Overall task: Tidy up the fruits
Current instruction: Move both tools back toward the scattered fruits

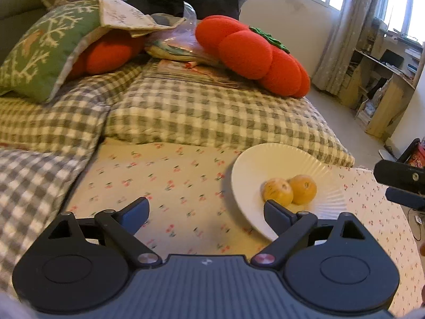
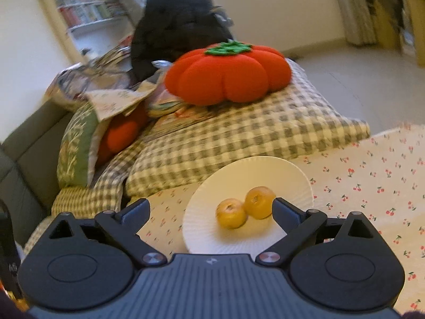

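A white ribbed plate [image 1: 268, 159] lies on the cherry-print cloth and holds two yellow-orange fruits, one [image 1: 277, 192] on the left touching one [image 1: 303, 188] on the right. My left gripper [image 1: 205, 212] is open and empty, just left of the plate. In the right wrist view the plate [image 2: 239, 170] and its two fruits [image 2: 231, 213] [image 2: 259, 202] lie straight ahead. My right gripper [image 2: 211, 208] is open and empty, its fingers spread in front of the plate. Part of the right gripper [image 1: 401, 183] shows at the left view's right edge.
A checked quilt [image 1: 202, 109] lies folded behind the plate. A red tomato-shaped cushion [image 1: 252, 55] and a green patterned pillow [image 1: 45, 50] rest on it, with dark clothing [image 2: 175, 24] behind. Floor and a desk [image 1: 385, 85] are off to the right.
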`<state>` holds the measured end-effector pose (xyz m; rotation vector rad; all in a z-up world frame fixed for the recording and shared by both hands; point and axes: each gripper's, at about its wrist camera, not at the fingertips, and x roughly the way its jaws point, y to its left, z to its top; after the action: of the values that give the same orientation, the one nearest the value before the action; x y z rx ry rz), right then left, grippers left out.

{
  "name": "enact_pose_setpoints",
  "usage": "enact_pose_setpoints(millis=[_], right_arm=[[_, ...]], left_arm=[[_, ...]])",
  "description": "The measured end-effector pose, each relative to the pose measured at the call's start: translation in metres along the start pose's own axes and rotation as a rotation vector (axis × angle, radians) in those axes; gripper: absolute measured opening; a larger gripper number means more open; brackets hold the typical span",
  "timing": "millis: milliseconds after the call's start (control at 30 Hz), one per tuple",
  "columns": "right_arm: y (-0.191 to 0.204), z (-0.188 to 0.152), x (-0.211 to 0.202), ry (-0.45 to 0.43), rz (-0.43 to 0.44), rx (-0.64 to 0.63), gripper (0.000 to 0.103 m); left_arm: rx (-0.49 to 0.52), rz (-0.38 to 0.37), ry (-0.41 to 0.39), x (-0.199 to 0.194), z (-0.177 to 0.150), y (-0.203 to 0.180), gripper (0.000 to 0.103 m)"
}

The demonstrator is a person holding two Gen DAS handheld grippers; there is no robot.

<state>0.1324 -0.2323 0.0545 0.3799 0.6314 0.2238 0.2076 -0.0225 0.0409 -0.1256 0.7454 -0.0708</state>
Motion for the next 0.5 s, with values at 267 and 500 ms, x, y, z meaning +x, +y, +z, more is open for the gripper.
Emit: enact_pose_setpoints(millis=[267,500], right_arm=[[0.028,-0.021,-0.028,0.065,0.005,-0.111,0.100],[0.029,-0.044,-0.054,0.080,0.010,-0.089,0.100]], left_arm=[[0.089,0.035,0.040,-0.035,-0.027,0.002,0.087],[0.139,-0.001,0.063,-0.059,-0.053,-0.004,0.087]])
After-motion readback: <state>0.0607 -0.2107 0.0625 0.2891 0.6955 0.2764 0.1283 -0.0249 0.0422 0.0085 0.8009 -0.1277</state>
